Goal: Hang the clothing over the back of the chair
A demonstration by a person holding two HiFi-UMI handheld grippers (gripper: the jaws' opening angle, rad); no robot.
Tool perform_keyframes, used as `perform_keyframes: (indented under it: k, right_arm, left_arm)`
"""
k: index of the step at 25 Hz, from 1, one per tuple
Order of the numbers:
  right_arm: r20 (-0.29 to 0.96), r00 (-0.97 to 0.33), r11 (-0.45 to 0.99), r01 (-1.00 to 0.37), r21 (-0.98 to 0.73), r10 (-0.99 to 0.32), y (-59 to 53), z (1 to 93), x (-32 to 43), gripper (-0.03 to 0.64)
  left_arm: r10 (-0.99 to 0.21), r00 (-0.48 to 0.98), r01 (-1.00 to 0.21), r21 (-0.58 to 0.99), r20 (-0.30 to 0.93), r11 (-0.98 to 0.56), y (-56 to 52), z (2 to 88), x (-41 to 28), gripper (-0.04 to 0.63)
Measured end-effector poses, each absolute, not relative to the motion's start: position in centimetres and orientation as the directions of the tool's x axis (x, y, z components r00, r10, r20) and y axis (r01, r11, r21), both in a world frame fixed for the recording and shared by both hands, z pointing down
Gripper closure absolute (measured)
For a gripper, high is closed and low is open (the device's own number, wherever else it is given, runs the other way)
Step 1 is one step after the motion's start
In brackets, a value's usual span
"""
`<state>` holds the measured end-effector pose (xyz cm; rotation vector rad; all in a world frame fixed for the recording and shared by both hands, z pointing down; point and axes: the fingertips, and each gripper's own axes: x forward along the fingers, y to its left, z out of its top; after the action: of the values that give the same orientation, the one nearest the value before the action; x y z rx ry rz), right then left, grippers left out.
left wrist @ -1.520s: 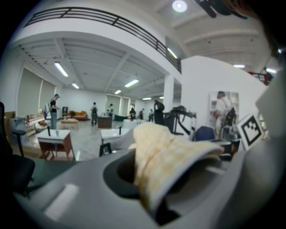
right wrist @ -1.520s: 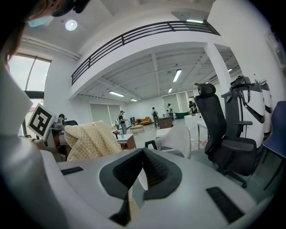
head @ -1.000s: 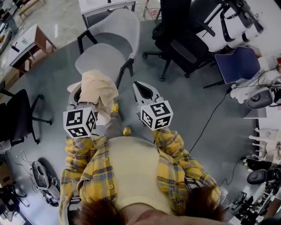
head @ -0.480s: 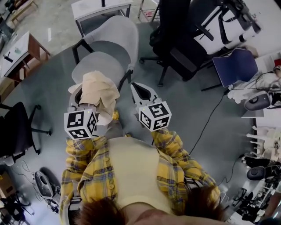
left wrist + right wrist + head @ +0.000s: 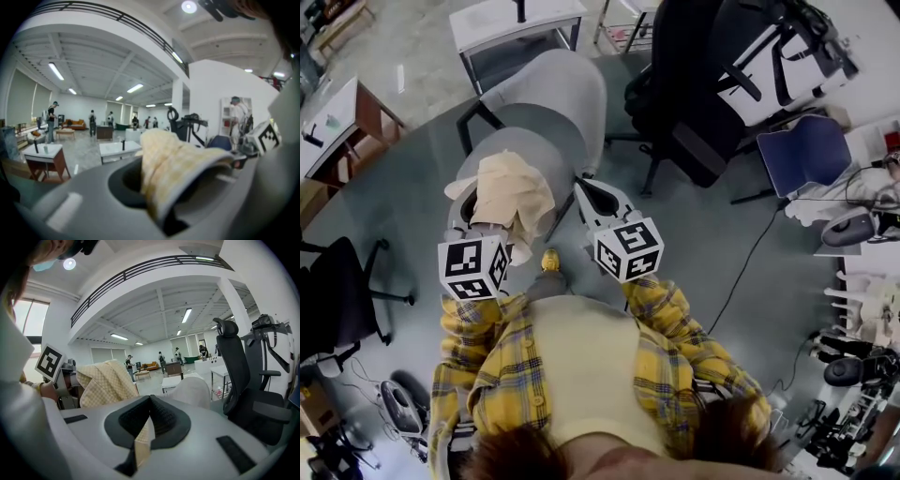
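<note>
A beige checked piece of clothing point(image 5: 511, 192) lies bunched over my left gripper point(image 5: 480, 211), whose jaws are shut on it; in the left gripper view the clothing point(image 5: 173, 164) fills the gap of the gripper point(image 5: 157, 206). My right gripper point(image 5: 598, 195) is level with it on the right, shut on a thin edge of the clothing point(image 5: 140, 444) that sticks out of the gripper point(image 5: 149, 404). A light grey chair point(image 5: 558, 89) stands right in front, its seat point(image 5: 520, 145) under the cloth and its back point(image 5: 194, 390) facing away.
A black office chair point(image 5: 694, 84) stands at the back right, with a blue seat point(image 5: 806, 150) beyond it. A white table point(image 5: 516, 19) is behind the grey chair, a wood-legged desk point(image 5: 337, 108) and a black chair point(image 5: 337, 291) at left. A cable point(image 5: 750, 262) crosses the floor.
Both grippers have moved forward together with the clothing, and the grey chair is now closer, its seat beneath the cloth.
</note>
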<state>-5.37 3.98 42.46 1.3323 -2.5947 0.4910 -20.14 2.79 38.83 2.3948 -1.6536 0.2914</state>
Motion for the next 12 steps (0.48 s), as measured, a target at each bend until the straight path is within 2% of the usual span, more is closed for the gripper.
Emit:
perform_keyframes:
  k: [12]
  right_arm:
    - [0.315, -0.573, 0.535, -0.820, -0.206, -0.757, -1.6, 42.4, -8.2, 0.603]
  left_arm:
    - [-0.878, 0.388, -0.920, 0.051, 0.281, -0.390, -3.3, 38.7, -21.7, 0.554]
